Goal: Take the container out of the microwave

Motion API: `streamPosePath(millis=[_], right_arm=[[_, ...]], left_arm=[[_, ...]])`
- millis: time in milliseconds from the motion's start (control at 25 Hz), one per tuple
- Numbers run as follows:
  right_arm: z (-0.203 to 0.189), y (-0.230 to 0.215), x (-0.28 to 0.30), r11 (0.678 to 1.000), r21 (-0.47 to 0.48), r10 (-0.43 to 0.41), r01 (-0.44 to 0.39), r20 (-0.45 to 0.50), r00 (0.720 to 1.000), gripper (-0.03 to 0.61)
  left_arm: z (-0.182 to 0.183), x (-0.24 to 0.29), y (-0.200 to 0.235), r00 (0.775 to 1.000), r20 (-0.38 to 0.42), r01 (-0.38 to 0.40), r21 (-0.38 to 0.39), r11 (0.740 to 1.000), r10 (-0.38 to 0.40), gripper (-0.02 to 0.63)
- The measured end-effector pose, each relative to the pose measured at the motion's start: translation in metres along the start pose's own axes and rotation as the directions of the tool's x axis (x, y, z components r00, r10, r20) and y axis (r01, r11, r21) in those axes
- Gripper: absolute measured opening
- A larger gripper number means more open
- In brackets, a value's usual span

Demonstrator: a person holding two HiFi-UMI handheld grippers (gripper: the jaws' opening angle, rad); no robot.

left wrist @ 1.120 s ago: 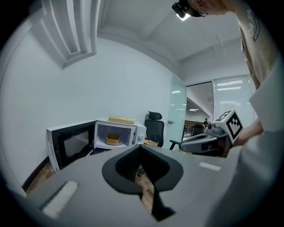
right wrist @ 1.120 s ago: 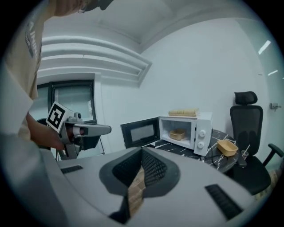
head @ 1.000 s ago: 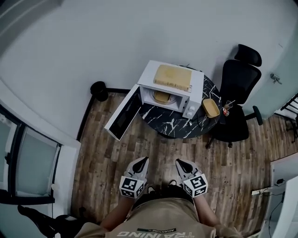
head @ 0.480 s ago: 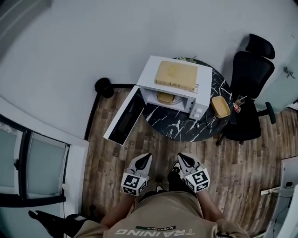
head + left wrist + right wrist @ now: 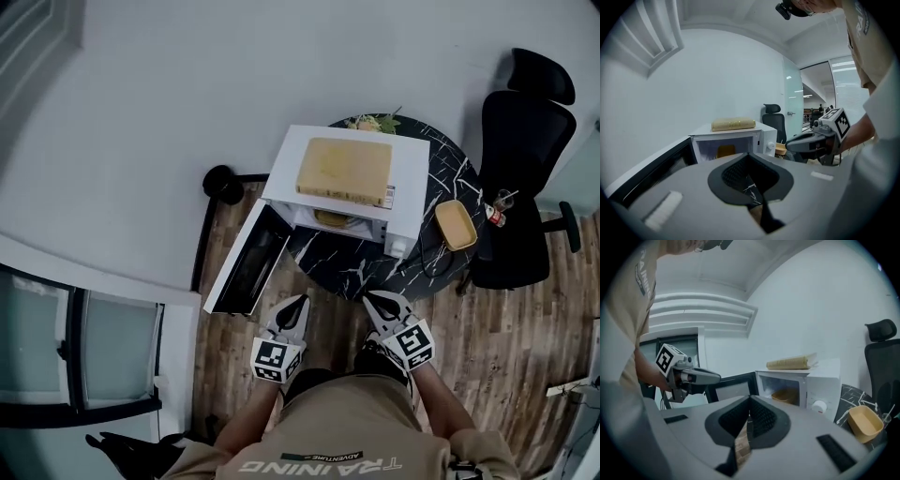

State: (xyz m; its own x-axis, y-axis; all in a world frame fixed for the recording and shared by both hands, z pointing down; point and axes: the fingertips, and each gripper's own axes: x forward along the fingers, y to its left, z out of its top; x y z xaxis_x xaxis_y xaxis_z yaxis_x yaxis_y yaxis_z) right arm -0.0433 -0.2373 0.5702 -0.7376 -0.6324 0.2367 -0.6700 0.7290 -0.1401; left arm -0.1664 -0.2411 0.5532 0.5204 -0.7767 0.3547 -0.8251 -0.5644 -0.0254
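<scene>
A white microwave stands on a round black marble table, its door swung open to the left. Inside the cavity sits a tan container, also visible in the left gripper view as the container and in the right gripper view as the container. My left gripper and right gripper hover over the wooden floor, short of the table edge, both pointing at the microwave. Both are shut with nothing in them.
A flat yellow slab lies on top of the microwave. Another tan tub rests on the table at the right, near a small bottle. A black office chair stands beyond. A black round object sits by the wall.
The person has stepped forward, so the microwave and table are closer and more central. Both grippers stay shut, now near the table edge.
</scene>
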Motion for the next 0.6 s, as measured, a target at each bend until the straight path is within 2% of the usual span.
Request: streamPosePath(millis=[160,360,600], right_arm=[[0.002,-0.021,0.008,1.0,0.005,0.012,-0.012,0.009,1.0,0.008],[0.008,-0.034,0.019,1.0,-0.009,-0.025,0.025,-0.001,1.0,0.008],[0.0,-0.039,0.032,0.996,0.001,-0.084,0.084,-0.081,0.993,0.008]], left_arm=[[0.007,0.031,0.01,1.0,-0.029,-0.001,0.038,0.999,0.002,0.008],[0.015,0.064,0.02,0.999,-0.051,0.02,0.097,0.995,-0.015,0.008],[0.011,0.1,0.028,0.995,-0.09,0.065,0.268,0.961,-0.042,0.008]])
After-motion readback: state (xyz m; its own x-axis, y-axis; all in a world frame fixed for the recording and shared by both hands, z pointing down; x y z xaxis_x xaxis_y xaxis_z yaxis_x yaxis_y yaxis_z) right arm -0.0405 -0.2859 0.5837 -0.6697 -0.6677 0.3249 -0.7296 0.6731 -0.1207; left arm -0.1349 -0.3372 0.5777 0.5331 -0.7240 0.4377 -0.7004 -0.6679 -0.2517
